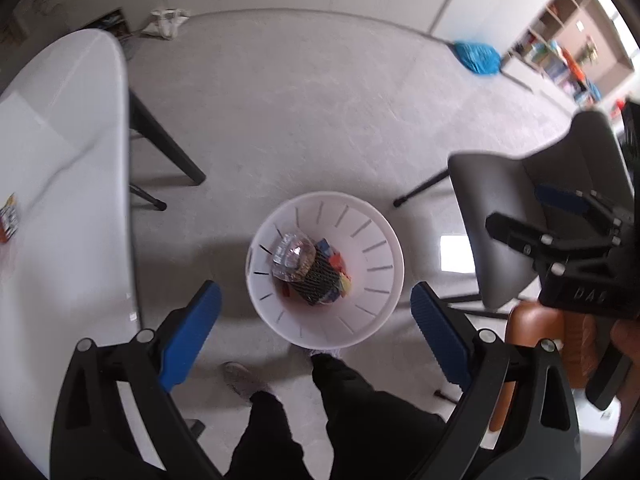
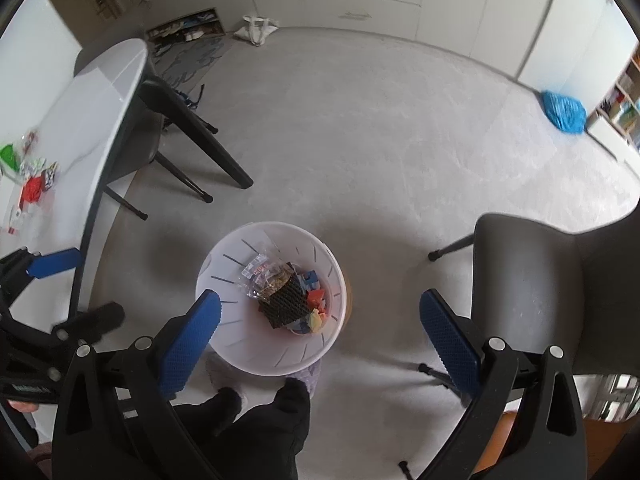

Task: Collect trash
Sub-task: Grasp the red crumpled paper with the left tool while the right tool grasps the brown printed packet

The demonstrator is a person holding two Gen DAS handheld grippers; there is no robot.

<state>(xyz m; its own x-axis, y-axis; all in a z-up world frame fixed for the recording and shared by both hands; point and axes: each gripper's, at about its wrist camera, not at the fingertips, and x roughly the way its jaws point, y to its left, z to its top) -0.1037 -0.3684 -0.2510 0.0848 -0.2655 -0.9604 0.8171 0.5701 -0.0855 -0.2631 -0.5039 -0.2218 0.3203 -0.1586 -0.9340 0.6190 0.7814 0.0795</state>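
A white slotted bin (image 1: 372, 276) stands on the floor below both grippers; it also shows in the right wrist view (image 2: 236, 336). Inside lie a crumpled clear plastic wrapper (image 1: 290, 256), a black mesh piece (image 1: 318, 280) and colourful scraps (image 2: 316, 304). My left gripper (image 1: 316, 336) is open and empty above the bin. My right gripper (image 2: 320, 336) is open and empty above it too, and appears at the right in the left wrist view (image 1: 532, 220). More trash (image 2: 34, 188) lies on the white table (image 2: 100, 108).
Grey chair (image 2: 560, 280) stands right of the bin, the table (image 1: 68, 152) with black legs to the left. The person's dark-trousered legs (image 1: 340, 412) are by the bin. A blue bag (image 2: 564, 112) and a white bag (image 2: 258, 28) lie on the far floor.
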